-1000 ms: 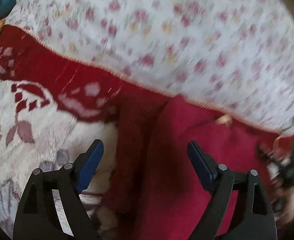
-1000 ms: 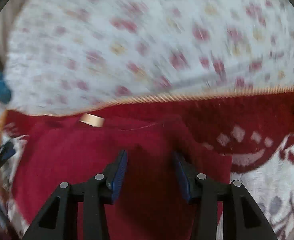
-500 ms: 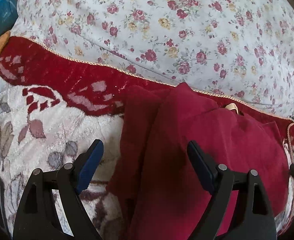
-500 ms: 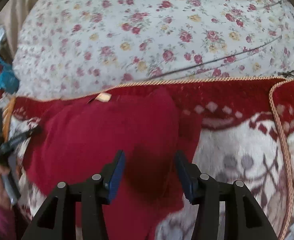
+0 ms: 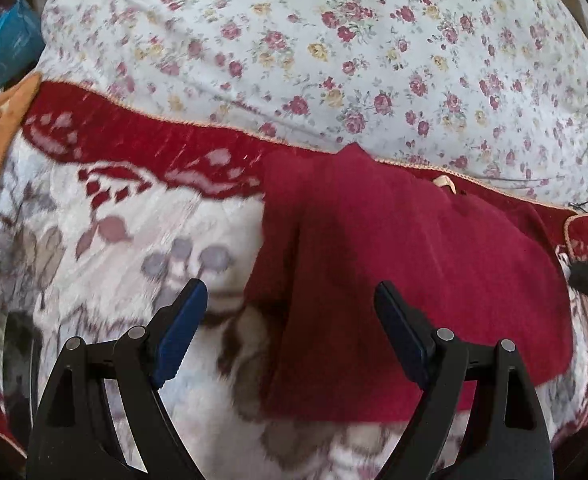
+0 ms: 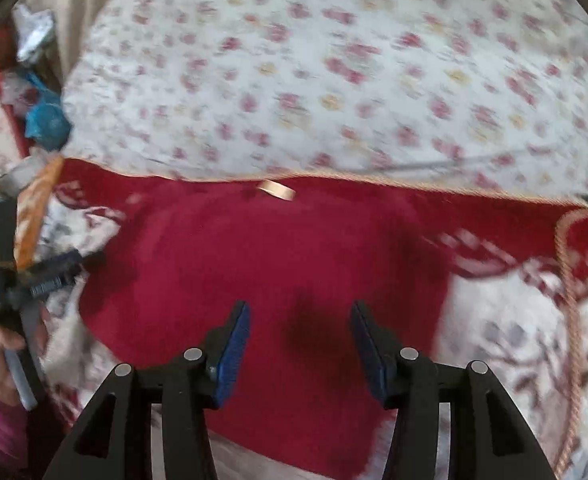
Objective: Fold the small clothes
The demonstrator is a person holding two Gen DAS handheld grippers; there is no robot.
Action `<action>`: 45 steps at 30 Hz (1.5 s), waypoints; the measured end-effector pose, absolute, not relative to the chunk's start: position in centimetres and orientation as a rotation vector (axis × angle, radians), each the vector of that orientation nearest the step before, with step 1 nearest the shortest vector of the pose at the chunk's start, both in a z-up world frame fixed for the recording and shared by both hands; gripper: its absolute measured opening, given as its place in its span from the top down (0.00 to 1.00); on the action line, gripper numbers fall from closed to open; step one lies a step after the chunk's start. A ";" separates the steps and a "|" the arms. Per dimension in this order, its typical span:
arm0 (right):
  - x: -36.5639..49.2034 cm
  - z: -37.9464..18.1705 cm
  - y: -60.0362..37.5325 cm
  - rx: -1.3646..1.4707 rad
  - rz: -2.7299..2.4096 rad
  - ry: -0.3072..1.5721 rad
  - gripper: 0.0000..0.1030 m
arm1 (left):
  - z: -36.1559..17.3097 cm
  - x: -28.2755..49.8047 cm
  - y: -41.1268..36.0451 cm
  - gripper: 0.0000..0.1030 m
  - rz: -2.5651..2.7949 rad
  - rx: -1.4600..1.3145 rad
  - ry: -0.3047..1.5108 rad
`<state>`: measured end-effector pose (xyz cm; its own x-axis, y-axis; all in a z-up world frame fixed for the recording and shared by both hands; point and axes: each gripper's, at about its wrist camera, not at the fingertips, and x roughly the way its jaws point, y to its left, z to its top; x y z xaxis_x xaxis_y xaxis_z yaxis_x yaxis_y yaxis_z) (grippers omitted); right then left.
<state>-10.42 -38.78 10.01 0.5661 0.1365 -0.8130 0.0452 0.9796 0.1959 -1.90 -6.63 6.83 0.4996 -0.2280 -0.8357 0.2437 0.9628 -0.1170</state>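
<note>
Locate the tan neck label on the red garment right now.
In the right wrist view, the tan label sits at the red garment's far edge, near the floral quilt, beyond the open right gripper.

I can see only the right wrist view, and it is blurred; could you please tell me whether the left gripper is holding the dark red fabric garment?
Observer: No. In the left wrist view the left gripper is open and empty above the dark red fabric garment.
Operator: Thank you. Does the garment lie flat on that side?
Observer: Not quite. A lengthwise crease runs down it near the edge that lies on the patterned white-and-red blanket.
</note>
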 end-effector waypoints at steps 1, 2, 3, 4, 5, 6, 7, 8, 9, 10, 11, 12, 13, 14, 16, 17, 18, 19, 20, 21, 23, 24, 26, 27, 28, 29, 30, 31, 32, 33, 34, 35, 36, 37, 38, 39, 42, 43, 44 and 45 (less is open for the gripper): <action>-9.1 9.9 -37.5 0.209 0.084 0.970 0.52 | 6.5 -2.3 -6.0 0.17 -0.283 0.003 1.023; -8.4 9.7 -36.5 0.210 0.102 0.971 0.52 | 6.2 -2.5 -5.6 0.17 -0.283 -0.014 1.034; -7.1 9.4 -34.8 0.211 0.133 0.974 0.52 | 5.8 -2.6 -5.2 0.17 -0.284 -0.037 1.045; -6.0 9.0 -33.5 0.214 0.156 0.978 0.52 | 5.3 -2.6 -4.9 0.17 -0.284 -0.055 1.059; -4.9 8.6 -32.1 0.221 0.180 0.983 0.52 | 4.9 -2.5 -4.8 0.17 -0.283 -0.064 1.071; -3.5 8.1 -30.4 0.239 0.210 0.991 0.52 | 4.5 -2.4 -4.7 0.17 -0.283 -0.074 1.085; -2.4 7.8 -29.3 0.255 0.231 0.997 0.52 | 4.2 -2.2 -4.6 0.17 -0.287 -0.085 1.094; -1.3 7.5 -28.1 0.267 0.247 1.002 0.52 | 3.9 -2.0 -4.6 0.17 -0.292 -0.094 1.099; -0.1 7.3 -26.7 0.277 0.258 1.003 0.52 | 3.7 -1.8 -4.7 0.17 -0.293 -0.094 1.100; 1.0 7.2 -25.7 0.284 0.268 1.002 0.52 | 3.6 -1.7 -4.7 0.17 -0.292 -0.088 1.099; 2.2 7.1 -24.6 0.292 0.282 1.005 0.52 | 3.4 -1.5 -4.8 0.17 -0.295 -0.079 1.099; 3.2 6.9 -23.8 0.300 0.290 1.013 0.52 | 3.3 -1.4 -4.9 0.17 -0.301 -0.073 1.100; 4.4 6.6 -23.0 0.307 0.291 1.027 0.52 | 3.2 -1.2 -4.9 0.17 -0.307 -0.071 1.102; 5.5 6.2 -22.4 0.315 0.286 1.046 0.52 | 3.1 -1.1 -5.0 0.17 -0.314 -0.070 1.105; 7.8 4.9 -21.3 0.337 0.280 1.103 0.52 | 3.1 -0.7 -4.8 0.17 -0.325 -0.077 1.110; 9.0 3.8 -20.8 0.341 0.275 1.149 0.52 | 3.1 -0.5 -4.7 0.17 -0.328 -0.083 1.113; 9.4 3.2 -20.5 0.330 0.264 1.177 0.58 | 3.1 -0.4 -4.6 0.17 -0.334 -0.093 1.118; 9.8 2.8 -20.2 0.299 0.245 1.186 0.63 | 3.2 -0.4 -4.5 0.17 -0.338 -0.100 1.120; 9.8 2.8 -20.1 0.274 0.236 1.173 0.74 | 3.2 -0.3 -4.4 0.17 -0.341 -0.106 1.120; 9.5 3.3 -19.9 0.265 0.248 1.144 0.88 | 3.3 -0.2 -4.4 0.17 -0.345 -0.111 1.119; 9.2 4.3 -19.5 0.270 0.276 1.097 0.90 | 3.5 -0.1 -4.3 0.17 -0.353 -0.118 1.113; 9.3 4.5 -19.3 0.274 0.281 1.081 0.90 | 3.6 0.0 -4.4 0.17 -0.353 -0.120 1.112; 10.0 3.7 -18.8 0.283 0.279 1.093 0.90 | 3.6 0.0 -4.5 0.17 -0.353 -0.119 1.113; 10.4 2.7 -18.2 0.272 0.276 1.124 0.90 | 3.6 0.0 -4.6 0.17 -0.356 -0.114 1.115; 10.5 2.2 -18.0 0.268 0.275 1.134 0.90 | 3.6 -0.2 -4.6 0.17 -0.362 -0.112 1.116; 10.1 2.3 -18.0 0.271 0.263 1.121 0.90 | 3.7 -0.3 -4.6 0.17 -0.367 -0.115 1.112; 9.4 2.9 -18.5 0.285 0.253 1.101 0.89 | 3.8 -0.4 -4.6 0.17 -0.373 -0.119 1.108; 8.4 3.9 -19.1 0.305 0.259 1.095 0.89 | 3.9 -0.6 -4.6 0.17 -0.374 -0.115 1.104; 7.2 4.8 -19.6 0.318 0.273 1.094 0.80 | 3.8 -0.6 -4.8 0.17 -0.373 -0.108 1.100; 5.2 6.2 -20.5 0.320 0.271 1.081 0.64 | 3.8 -0.8 -4.9 0.17 -0.373 -0.099 1.097; 3.3 7.3 -21.5 0.316 0.251 1.058 0.58 | 3.9 -1.0 -5.0 0.17 -0.377 -0.094 1.093; 1.1 8.5 -22.4 0.303 0.221 1.032 0.53 | 4.0 -1.2 -5.0 0.17 -0.389 -0.088 1.088; -1.8 9.9 -23.6 0.274 0.189 1.004 0.53 | 4.2 -1.5 -5.0 0.17 -0.404 -0.085 1.081; -3.9 10.7 -24.6 0.256 0.165 0.986 0.53 | 4.4 -1.8 -4.9 0.17 -0.411 -0.081 1.069; -6.2 11.6 -25.7 0.244 0.129 0.969 0.52 | 4.6 -2.3 -4.8 0.17 -0.410 -0.077 1.058; -9.1 12.3 -27.1 0.240 0.078 0.962 0.50 | 4.7 -2.5 -4.7 0.17 -0.409 -0.076 1.048; -15.7 13.1 -30.5 0.293 -0.013 0.953 0.42 | 5.1 -2.8 -4.3 0.17 -0.414 -0.106 1.028; -17.4 13.1 -31.4 0.318 -0.035 0.950 0.41 | 5.1 -2.8 -4.3 0.17 -0.412 -0.111 1.026; -19.0 13.1 -32.2 0.343 -0.054 0.953 0.39 | 5.2 -2.9 -4.5 0.17 -0.410 -0.113 1.025; -20.4 13.1 -33.0 0.365 -0.070 0.956 0.39 | 5.3 -3.1 -4.7 0.17 -0.407 -0.108 1.025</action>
